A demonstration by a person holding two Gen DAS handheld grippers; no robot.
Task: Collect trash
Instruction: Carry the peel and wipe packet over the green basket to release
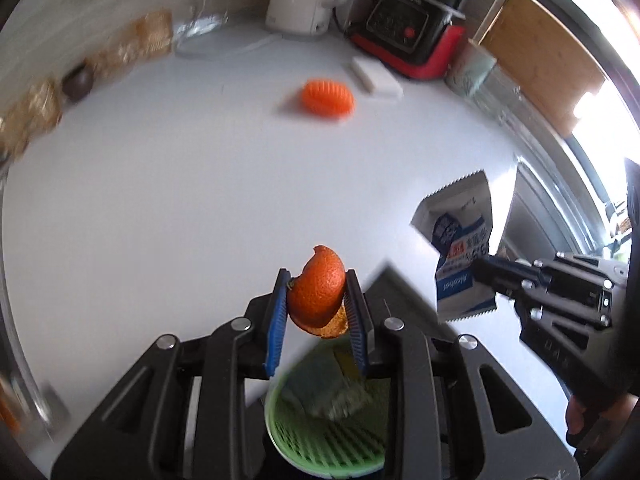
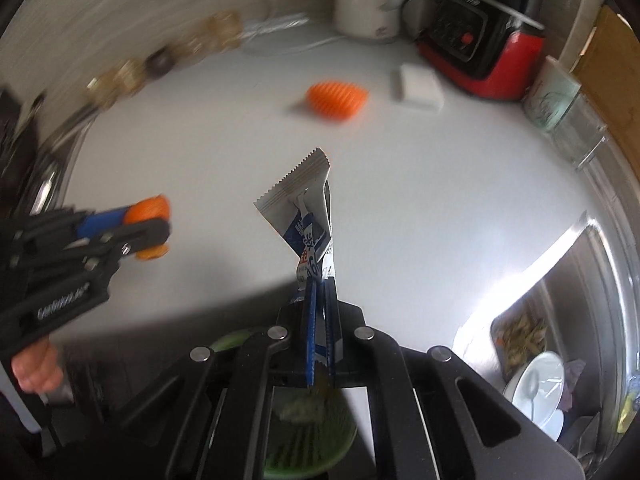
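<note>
Jaws clamped, each gripper holding one piece of trash.
Left gripper grips orange peel at lower centre, above green bin; right gripper pinches wipe packet mid-frame.

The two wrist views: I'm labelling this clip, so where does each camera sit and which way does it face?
Left wrist: sits on the left claw, looking forward over the white counter; its fingers clamp an orange peel above a green bin; the right claw enters from the right.
Right wrist: sits on the right claw, facing the same counter; its fingers pinch a wrapper; the left claw and a hand show at left.
Shared: the orange brush, red appliance, bin and both pieces of trash.
</note>
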